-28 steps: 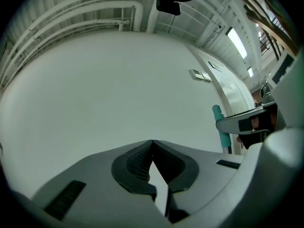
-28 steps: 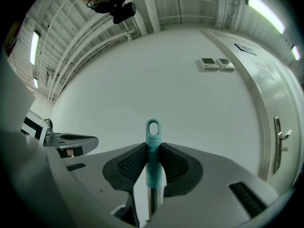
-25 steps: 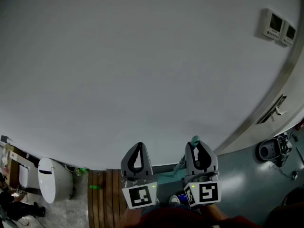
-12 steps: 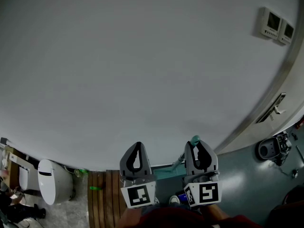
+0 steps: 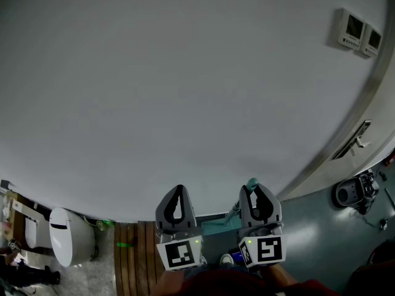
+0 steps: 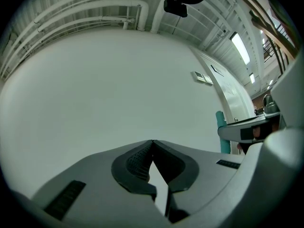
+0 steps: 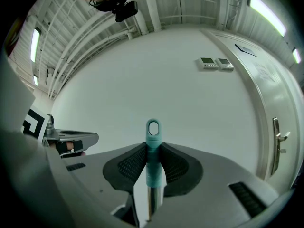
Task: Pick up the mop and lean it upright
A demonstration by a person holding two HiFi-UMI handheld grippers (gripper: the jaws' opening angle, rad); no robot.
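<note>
We note only small changes. Person (image 5: 24,275) at lower left corner shifted: dark shape now lower, close to picture edge, beside white device (image 5: 66,236). Wall panels (image 5: 358,32) sit slightly higher in head view.

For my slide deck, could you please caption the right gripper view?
Right gripper clamps the mop's teal handle upright before a pale wall.

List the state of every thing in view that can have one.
mop: held just below its teal top loop, handle standing upright between the jaws.
right tool: shut on the mop.
left tool: shut, nothing in it.
door: closed.
</note>
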